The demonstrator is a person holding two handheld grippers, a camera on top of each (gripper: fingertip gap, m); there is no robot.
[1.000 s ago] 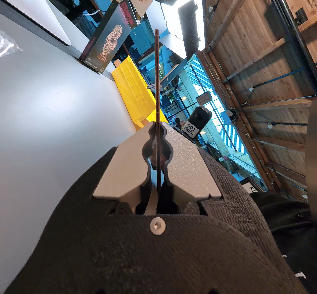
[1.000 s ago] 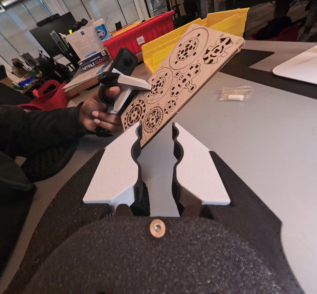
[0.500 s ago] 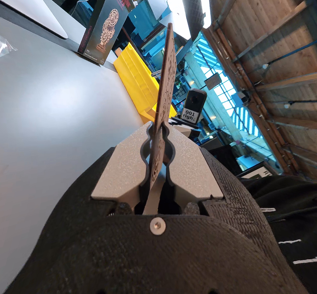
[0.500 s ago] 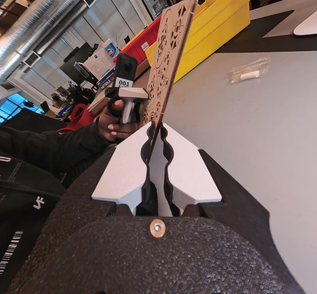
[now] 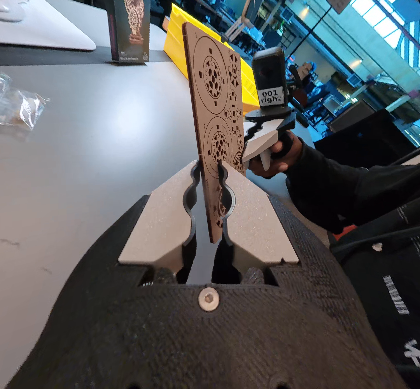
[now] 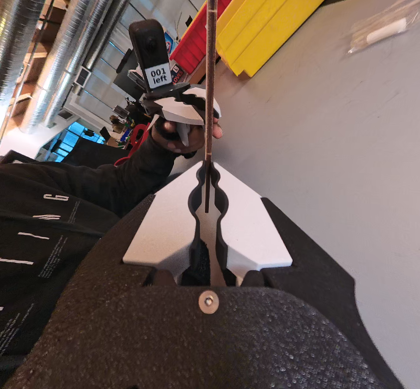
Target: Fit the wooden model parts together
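A thin wooden sheet (image 5: 213,87) laser-cut with gear parts stands upright above the grey table (image 5: 91,139). In the right wrist view I see the sheet edge-on (image 6: 210,82). My right gripper (image 6: 208,164) is shut on its lower edge. My left gripper (image 5: 209,163) has its jaws parted; the sheet passes slantwise through the gap, near both tips. The right gripper (image 5: 246,148) shows at the sheet's far edge in the left wrist view. The left gripper (image 6: 197,105) shows around the sheet in the right wrist view.
A black model-kit box (image 5: 129,14) stands at the table's back. Yellow bins (image 6: 272,26) and a red bin (image 6: 193,44) sit past the table edge. A clear bag of small parts (image 5: 20,107) lies on the table and also shows in the right wrist view (image 6: 384,30). A white flat pad (image 5: 45,30) lies at the back left. The gap from one gripper's tips to the other's is roughly 6 cm.
My right gripper closed on the sheet's edge. My left gripper, earlier shut on the sheet, has parted its jaws. Both views have swung round with the sheet.
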